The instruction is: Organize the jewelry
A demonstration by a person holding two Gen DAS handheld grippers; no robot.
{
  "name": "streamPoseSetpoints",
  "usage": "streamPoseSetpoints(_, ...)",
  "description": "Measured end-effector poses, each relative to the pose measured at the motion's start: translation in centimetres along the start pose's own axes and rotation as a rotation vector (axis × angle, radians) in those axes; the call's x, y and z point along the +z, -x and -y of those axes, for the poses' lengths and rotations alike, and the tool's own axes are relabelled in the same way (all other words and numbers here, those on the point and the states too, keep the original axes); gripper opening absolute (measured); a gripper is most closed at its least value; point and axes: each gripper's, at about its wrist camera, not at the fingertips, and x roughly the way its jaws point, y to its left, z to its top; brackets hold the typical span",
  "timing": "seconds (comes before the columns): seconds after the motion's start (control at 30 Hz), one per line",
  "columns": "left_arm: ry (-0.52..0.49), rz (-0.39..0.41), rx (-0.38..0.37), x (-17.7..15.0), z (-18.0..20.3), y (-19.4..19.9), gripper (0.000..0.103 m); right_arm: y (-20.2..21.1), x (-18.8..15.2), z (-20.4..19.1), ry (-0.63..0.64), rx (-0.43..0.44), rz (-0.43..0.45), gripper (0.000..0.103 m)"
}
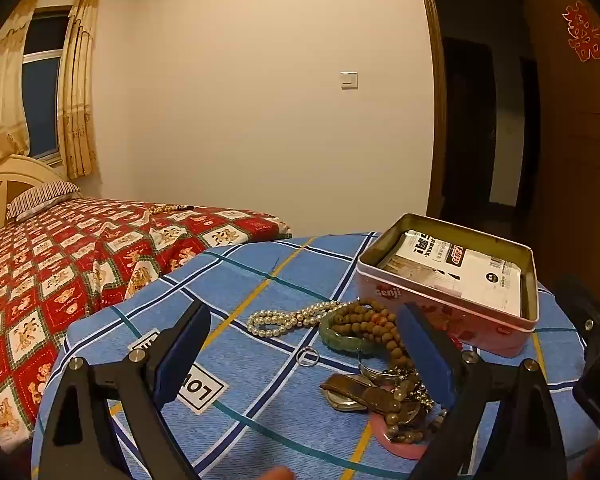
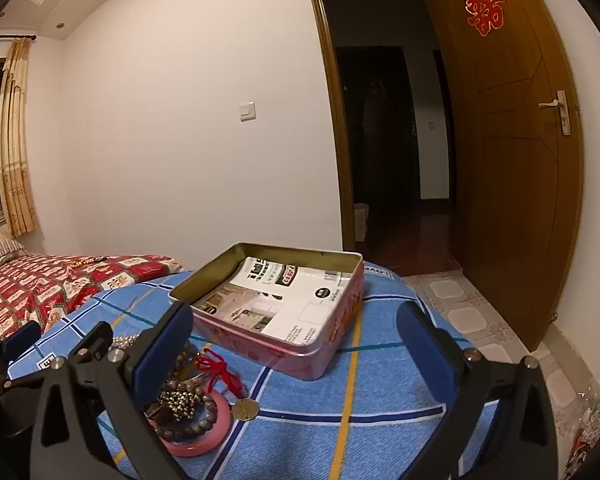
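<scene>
A pile of jewelry lies on the blue plaid cloth [image 1: 260, 360]: a pearl necklace [image 1: 288, 318], a green bangle [image 1: 348, 340], brown wooden beads [image 1: 376, 326], a small ring [image 1: 308, 358], a watch [image 1: 348, 394] and a pink bangle [image 2: 204, 428] with a red cord [image 2: 220, 372] and a coin pendant [image 2: 246, 408]. An open pink tin [image 1: 452, 288] holding paper stands behind the pile, and it shows in the right wrist view too [image 2: 284, 308]. My left gripper [image 1: 304, 344] is open over the pile. My right gripper [image 2: 296, 336] is open in front of the tin.
A bed with a red patterned cover [image 1: 60, 272] lies to the left, with a bead string [image 1: 168, 209] on it. An open wooden door [image 2: 512, 152] and a dark doorway [image 2: 388, 140] are at the right. Tiled floor [image 2: 468, 316] lies beyond the cloth's right edge.
</scene>
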Motion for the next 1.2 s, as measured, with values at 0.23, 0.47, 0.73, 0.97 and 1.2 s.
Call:
streamPoseSetpoints(0.23,-0.002,-0.008,-0.020,-0.3,-0.4,0.0,0.094,0.1,0.0,0.1,0.000,-0.003,0.005,0.103)
streamPoseSetpoints(0.47,-0.011,-0.002,0.001,-0.1,0.1,0.6,0.094,0.1,0.1,0.1,-0.002,-0.002,0.006,0.103)
streamPoseSetpoints(0.73,-0.023,0.009,-0.044,0.0,0.3,1.0,0.094,0.3,-0.2,0.0,0.000,-0.003,0.007,0.103)
streamPoseSetpoints(0.97,-0.009,0.036,-0.039,-0.1,0.0,1.4,0.094,0.0,0.1,0.2,-0.003,-0.003,0.007,0.103)
streamPoseSetpoints(1.2,-0.001,0.032,-0.037,-0.1,-0.2,1.3,0.094,0.1,0.0,0.2,-0.003,-0.003,0.009,0.103)
